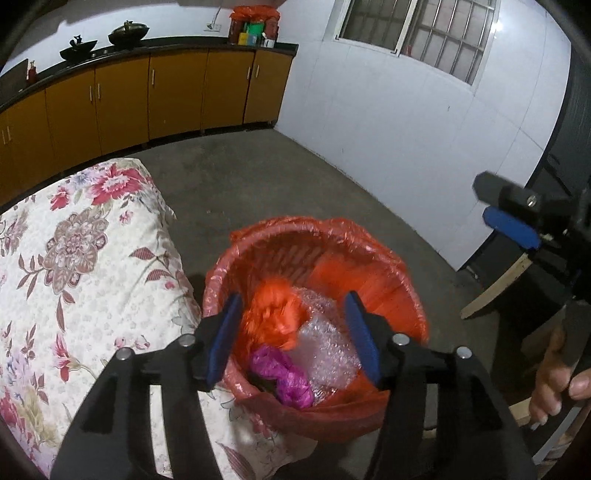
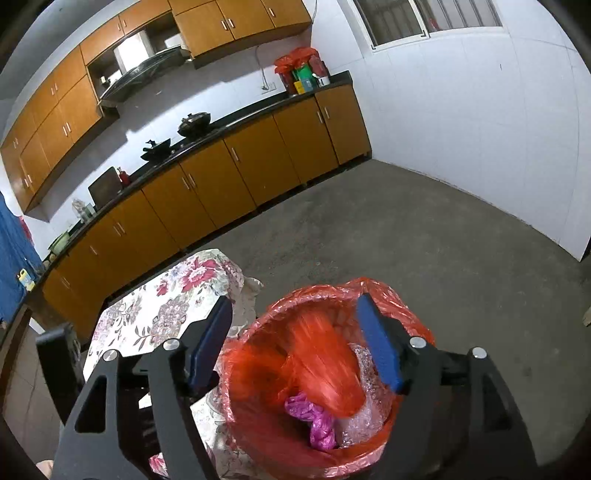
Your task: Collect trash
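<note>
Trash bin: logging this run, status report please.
Left gripper open, right gripper open, both empty. Trash bin holds orange, purple, bubble-wrap trash. Nothing in the way.

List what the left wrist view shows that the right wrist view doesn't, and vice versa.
Left wrist only: the right hand-held gripper at the frame's right edge, jaws open, with the person's hand on its grip.

Right wrist only: the upper cabinets, the range hood and a blue cloth at far left.

Both: the red-lined trash basket holding orange netting, bubble wrap and a purple bag; the floral cloth; the lower cabinets.
</note>
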`<state>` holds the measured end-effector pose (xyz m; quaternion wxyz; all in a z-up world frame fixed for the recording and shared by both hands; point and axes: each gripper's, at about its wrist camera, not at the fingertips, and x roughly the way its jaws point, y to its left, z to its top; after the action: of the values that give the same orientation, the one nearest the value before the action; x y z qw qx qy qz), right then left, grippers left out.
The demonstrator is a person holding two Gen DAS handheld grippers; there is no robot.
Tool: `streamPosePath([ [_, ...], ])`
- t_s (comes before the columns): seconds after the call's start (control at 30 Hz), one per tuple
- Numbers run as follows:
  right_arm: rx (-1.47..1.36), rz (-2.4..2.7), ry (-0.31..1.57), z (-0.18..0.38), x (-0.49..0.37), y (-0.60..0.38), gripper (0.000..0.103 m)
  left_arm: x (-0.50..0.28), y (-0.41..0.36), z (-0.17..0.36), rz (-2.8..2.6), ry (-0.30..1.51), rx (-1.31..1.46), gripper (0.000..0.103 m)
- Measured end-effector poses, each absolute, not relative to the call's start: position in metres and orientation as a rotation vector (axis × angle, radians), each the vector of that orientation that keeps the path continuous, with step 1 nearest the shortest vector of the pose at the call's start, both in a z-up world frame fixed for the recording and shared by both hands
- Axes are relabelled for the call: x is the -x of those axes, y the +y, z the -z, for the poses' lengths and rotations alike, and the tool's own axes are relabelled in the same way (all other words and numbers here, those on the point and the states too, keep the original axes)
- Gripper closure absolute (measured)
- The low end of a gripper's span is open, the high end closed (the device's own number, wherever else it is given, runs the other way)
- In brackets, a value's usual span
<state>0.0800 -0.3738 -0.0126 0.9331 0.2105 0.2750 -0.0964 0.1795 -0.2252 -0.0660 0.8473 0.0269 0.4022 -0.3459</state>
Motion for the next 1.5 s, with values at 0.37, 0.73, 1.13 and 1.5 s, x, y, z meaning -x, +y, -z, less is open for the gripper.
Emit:
streamPosePath([
  [0.37, -0.249, 0.301, 0.477, -0.016, -0.033, -0.341, 0.002, -0.133, -0.173, 0.030, 0.521, 0.632, -0.134, 0.004],
  [0.73, -0.230, 0.311, 0.496, -0.007, 0.002, -0.291, 0.002, -0.083, -0.118, 0.008, 0.299, 0.537, -0.136, 0.004],
  [1.13, -0.122, 0.292, 0.509, 0.000, 0.032, -0.231, 0.002, -0.029, -0.046, -0.010, 0.198, 0.477, -0.043, 0.004],
  [1.5, -0.085, 0.306, 0.481, 0.003, 0.053, -0.203, 0.002, 0.005, -0.017, -0.003, 0.125, 0.461, -0.027, 0.004],
])
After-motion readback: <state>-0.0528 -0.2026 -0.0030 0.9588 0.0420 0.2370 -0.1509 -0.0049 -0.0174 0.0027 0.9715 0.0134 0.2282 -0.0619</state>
